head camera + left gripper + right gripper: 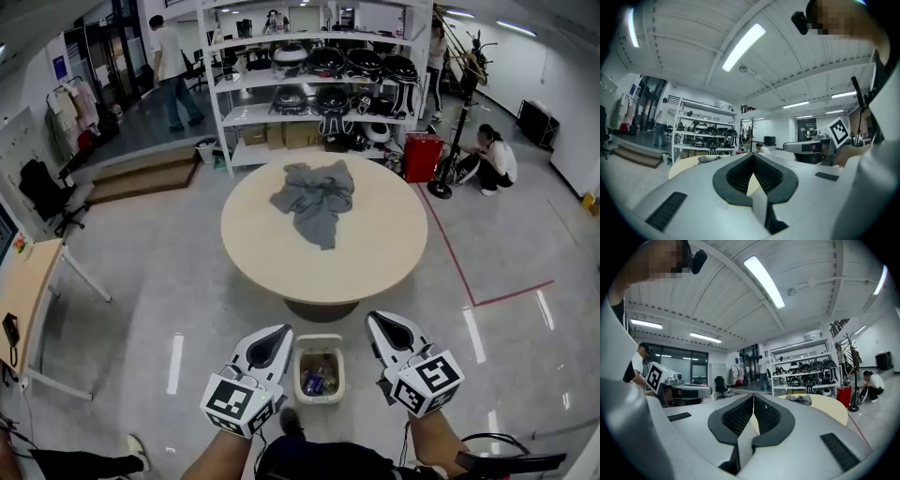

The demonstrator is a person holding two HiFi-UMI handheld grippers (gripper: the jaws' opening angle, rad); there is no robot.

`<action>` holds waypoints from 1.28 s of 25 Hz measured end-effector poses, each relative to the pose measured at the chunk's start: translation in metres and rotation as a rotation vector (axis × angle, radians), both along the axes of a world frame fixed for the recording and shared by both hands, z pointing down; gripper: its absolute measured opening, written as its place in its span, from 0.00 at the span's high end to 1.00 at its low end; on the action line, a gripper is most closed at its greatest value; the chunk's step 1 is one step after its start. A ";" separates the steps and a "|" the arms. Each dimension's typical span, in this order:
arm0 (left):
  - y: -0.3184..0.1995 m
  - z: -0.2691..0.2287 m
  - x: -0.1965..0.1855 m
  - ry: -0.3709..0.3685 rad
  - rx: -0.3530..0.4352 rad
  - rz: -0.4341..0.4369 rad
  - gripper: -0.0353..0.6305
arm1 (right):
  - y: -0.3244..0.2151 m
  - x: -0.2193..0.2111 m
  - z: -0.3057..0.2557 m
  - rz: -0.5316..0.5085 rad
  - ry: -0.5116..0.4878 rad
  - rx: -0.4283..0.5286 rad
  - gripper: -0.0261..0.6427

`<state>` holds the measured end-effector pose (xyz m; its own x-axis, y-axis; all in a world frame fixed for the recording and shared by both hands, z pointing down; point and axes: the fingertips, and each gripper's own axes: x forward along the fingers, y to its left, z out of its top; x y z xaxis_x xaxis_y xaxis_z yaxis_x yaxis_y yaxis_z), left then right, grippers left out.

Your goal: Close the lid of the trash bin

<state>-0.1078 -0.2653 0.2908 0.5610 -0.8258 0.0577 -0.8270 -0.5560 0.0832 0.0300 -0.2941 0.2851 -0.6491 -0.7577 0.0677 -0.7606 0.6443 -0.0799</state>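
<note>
Two grippers, left (270,345) and right (392,330), flank the open bin (320,340), which stands on the floor between their jaws.

Left gripper view: jaws clenched, empty.

Right gripper view: likewise.

Closing looks not yet begun; next, one gripper probably needs to lower to the lid, which I cannot make out.

bin (320,370) contents too small to ID, can't make out its lid; table (375,272) base mostly hidden under the top; hands hidden behind left tongs (278,334) and right tongs (377,321), forearms (217,457) cut by bottom edge; shelf (217,103) top cut by frame edge, its gear too small to tell
</note>
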 end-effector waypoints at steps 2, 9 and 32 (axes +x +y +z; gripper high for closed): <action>-0.019 -0.001 -0.016 0.005 0.011 0.015 0.95 | -0.017 -0.014 -0.002 0.015 0.012 0.007 0.94; -0.068 0.009 -0.055 0.045 0.002 0.034 0.95 | -0.059 -0.046 0.005 0.065 0.049 -0.017 0.94; -0.152 0.283 -0.003 -0.094 -0.492 0.061 0.95 | -0.135 -0.025 0.266 -0.027 0.148 -0.457 0.94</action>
